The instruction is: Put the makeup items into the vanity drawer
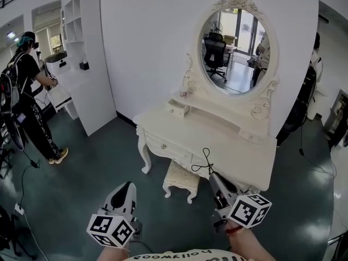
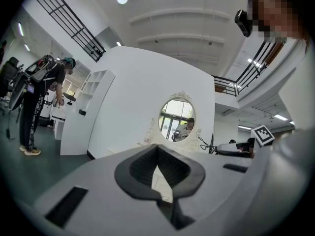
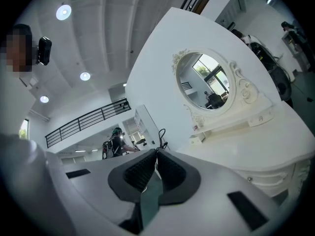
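Observation:
The white vanity [image 1: 239, 156] with its oval mirror [image 1: 236, 50] stands ahead of me against the white wall. A small upper drawer [image 1: 178, 109] at the left of its shelf sticks out a little. The wide front drawer [image 1: 167, 147] is closed. A tiny item [image 1: 184, 94] stands by the mirror base, too small to identify. My left gripper [image 1: 129, 185] hangs low over the floor, short of the vanity, shut and holding nothing [image 2: 157, 146]. My right gripper [image 1: 213, 176] is near the vanity's front edge, also shut on nothing [image 3: 156, 151].
A black cable [image 1: 204, 162] lies on the vanity top near its front edge. A cushioned stool [image 1: 182, 179] is tucked under the table. At the left are a white shelf unit [image 1: 87, 58] and a person [image 1: 30, 97] beside it.

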A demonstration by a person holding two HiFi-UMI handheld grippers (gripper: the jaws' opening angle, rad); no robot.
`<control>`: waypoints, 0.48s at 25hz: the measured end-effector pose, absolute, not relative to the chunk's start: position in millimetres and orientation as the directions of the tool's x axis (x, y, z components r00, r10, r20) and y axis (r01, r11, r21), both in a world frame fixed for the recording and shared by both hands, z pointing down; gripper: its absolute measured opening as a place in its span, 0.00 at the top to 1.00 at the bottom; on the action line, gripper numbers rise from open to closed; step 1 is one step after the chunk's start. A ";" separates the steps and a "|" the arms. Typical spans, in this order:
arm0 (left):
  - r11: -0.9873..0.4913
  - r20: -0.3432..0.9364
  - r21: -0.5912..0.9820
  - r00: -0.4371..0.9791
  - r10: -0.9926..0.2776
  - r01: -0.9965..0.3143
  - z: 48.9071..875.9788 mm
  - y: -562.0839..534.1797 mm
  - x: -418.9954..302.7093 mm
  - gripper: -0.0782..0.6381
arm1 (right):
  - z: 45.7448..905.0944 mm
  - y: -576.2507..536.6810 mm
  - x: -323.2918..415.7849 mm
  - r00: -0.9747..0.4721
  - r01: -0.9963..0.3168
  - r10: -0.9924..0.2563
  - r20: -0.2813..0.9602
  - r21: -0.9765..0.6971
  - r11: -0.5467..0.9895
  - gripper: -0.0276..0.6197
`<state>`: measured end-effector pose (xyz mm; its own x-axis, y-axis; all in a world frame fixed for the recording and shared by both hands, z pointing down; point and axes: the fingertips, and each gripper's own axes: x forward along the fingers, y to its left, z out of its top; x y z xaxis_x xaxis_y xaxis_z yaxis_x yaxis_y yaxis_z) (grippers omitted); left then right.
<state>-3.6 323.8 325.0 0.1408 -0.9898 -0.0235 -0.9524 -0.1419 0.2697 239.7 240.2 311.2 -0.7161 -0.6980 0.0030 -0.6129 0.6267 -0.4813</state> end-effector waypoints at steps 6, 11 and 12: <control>-0.124 0.000 0.303 0.130 -0.991 -0.945 350.1 323.1 -30.2 0.88 | 337.4 241.3 213.9 -0.714 -0.643 -0.695 0.081 -0.470 0.605 0.90; -0.113 0.033 0.328 0.131 -0.991 -0.938 365.9 314.3 -45.4 0.88 | 345.4 229.8 197.1 -0.711 -0.652 -0.696 0.101 -0.466 0.598 0.90; -0.112 0.035 0.331 0.131 -0.991 -0.937 367.4 311.7 -46.9 0.88 | 348.3 227.1 193.5 -0.714 -0.651 -0.692 0.108 -0.465 0.600 0.90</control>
